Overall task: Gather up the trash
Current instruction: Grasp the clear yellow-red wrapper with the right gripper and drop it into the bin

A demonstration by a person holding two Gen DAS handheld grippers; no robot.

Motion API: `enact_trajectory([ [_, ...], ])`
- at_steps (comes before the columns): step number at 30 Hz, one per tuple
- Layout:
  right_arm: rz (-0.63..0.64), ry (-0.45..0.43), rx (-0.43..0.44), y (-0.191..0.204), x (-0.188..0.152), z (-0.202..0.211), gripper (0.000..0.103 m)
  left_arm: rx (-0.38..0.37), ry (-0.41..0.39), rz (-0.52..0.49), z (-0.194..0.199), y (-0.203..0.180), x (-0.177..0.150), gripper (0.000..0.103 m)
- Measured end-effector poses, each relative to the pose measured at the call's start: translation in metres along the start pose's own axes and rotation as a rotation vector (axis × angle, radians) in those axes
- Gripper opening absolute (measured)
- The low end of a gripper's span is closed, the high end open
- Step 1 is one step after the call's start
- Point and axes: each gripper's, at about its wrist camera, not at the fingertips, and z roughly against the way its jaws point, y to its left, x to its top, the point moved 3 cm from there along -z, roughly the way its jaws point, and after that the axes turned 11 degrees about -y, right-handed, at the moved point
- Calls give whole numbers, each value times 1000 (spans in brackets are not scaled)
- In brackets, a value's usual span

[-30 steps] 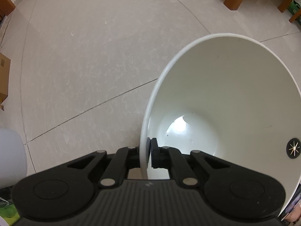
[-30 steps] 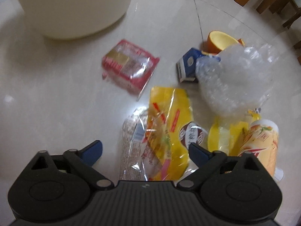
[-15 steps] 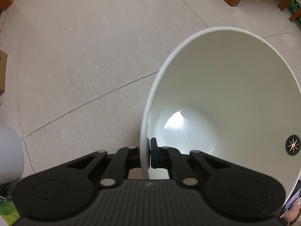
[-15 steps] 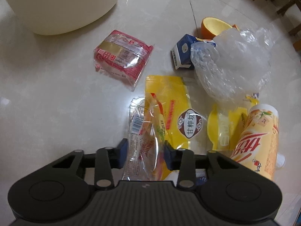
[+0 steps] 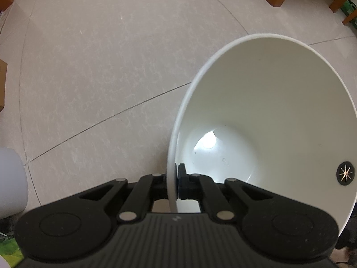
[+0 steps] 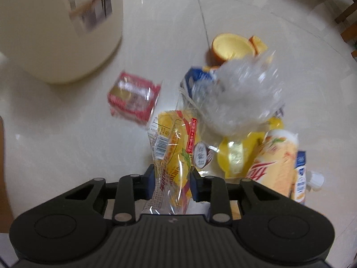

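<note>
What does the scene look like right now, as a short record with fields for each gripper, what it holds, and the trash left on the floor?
left gripper: shut on the rim of the white bin, one finger inside, one outside
bin contents: none visible
right gripper: fingers closing, pressed on the yellow wrapper
on the floor: red snack pack, crumpled clear plastic, orange peel, blue carton, yellow drink cup
surface: pale tiled floor
</note>
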Motion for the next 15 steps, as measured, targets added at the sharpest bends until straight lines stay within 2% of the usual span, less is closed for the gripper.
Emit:
enact_trajectory([
  [7,72,-84,34,-3,55,69,35,-17,-14,5,-2,1,-5,0],
  [15,106,-230,97,5,132,155,35,-30,0,8,-1,5,-7,1],
])
